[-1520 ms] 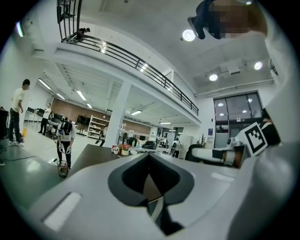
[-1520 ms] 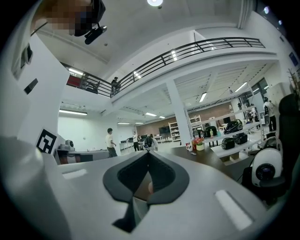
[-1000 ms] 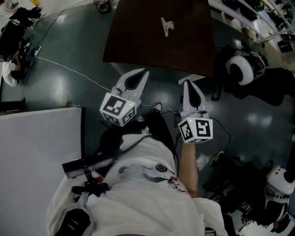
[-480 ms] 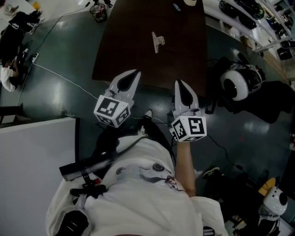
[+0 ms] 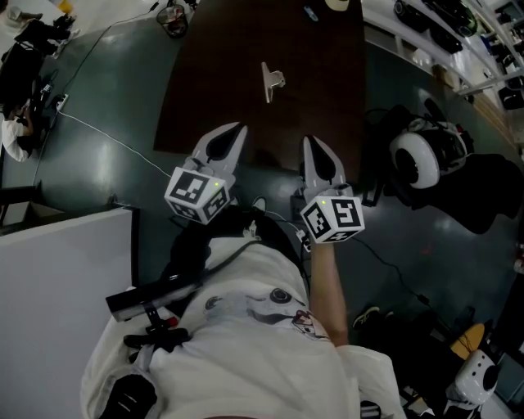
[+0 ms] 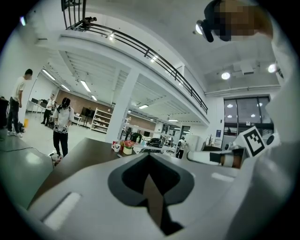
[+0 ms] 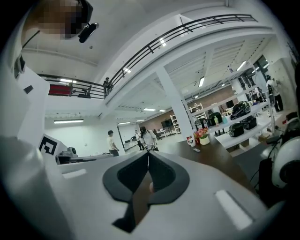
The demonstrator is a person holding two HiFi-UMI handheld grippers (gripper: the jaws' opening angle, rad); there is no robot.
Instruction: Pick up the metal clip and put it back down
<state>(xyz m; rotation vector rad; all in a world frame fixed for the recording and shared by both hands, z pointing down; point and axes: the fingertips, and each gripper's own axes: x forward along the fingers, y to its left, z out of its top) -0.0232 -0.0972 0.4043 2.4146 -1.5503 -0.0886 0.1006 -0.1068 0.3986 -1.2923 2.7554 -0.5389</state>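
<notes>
The metal clip (image 5: 271, 80) lies on the dark brown table (image 5: 205, 90), towards its middle, seen only in the head view. My left gripper (image 5: 237, 129) reaches just over the table's near edge, its jaws shut with nothing between them. To its right, my right gripper (image 5: 310, 141) is also shut and empty over the near edge. Both stand well short of the clip. In the left gripper view the left gripper (image 6: 149, 154) points level along the tabletop. The right gripper (image 7: 148, 152) does the same in its own view; the clip shows in neither.
A cup of small items (image 5: 172, 16) stands at the table's far left corner. A white helmet (image 5: 419, 155) and dark gear lie on the floor to the right. A white cable (image 5: 106, 135) crosses the floor on the left, beside a white panel (image 5: 57, 278). People stand far off.
Both grippers have come forward from short of the table to over its near edge. The clip lies where it was. Both stay shut.
</notes>
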